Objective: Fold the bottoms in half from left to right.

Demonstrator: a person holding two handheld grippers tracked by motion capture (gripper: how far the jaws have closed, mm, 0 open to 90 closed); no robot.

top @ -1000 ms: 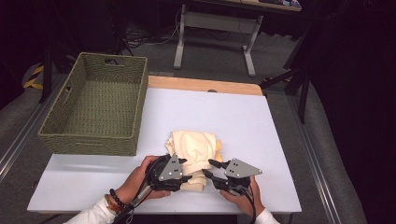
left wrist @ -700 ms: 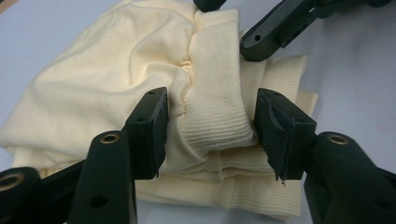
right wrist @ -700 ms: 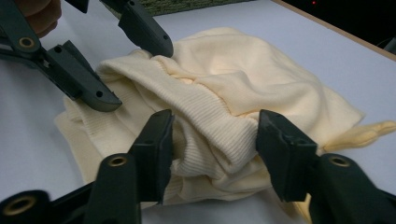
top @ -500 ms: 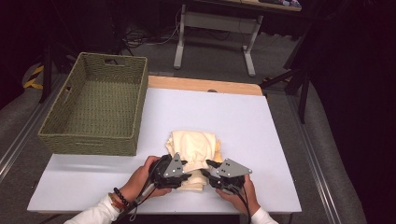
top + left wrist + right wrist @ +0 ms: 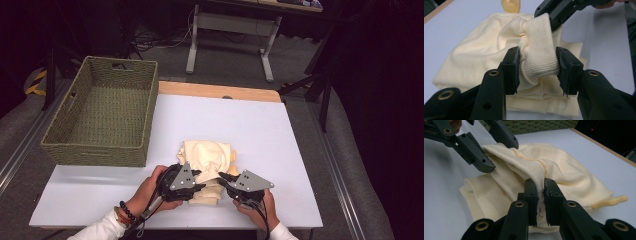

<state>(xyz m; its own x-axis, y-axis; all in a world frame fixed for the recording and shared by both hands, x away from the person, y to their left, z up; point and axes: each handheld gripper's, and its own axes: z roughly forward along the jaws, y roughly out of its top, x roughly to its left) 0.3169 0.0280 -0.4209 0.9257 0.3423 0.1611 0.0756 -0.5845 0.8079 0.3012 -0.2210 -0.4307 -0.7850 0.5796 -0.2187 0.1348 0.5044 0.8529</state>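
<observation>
High view | 2 tongs pinch garment (image 5: 207,159) hem (near table (image 5: 280,150) front edge)

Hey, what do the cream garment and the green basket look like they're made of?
The garment looks like soft matte knit cloth, perhaps cotton: its cuff shows fine ribbing, and it bunches where the left gripper squeezes it. The basket looks woven from cord or plant fibre, dull olive green; which one I can't tell, but the rows of weave show on its walls.
</observation>
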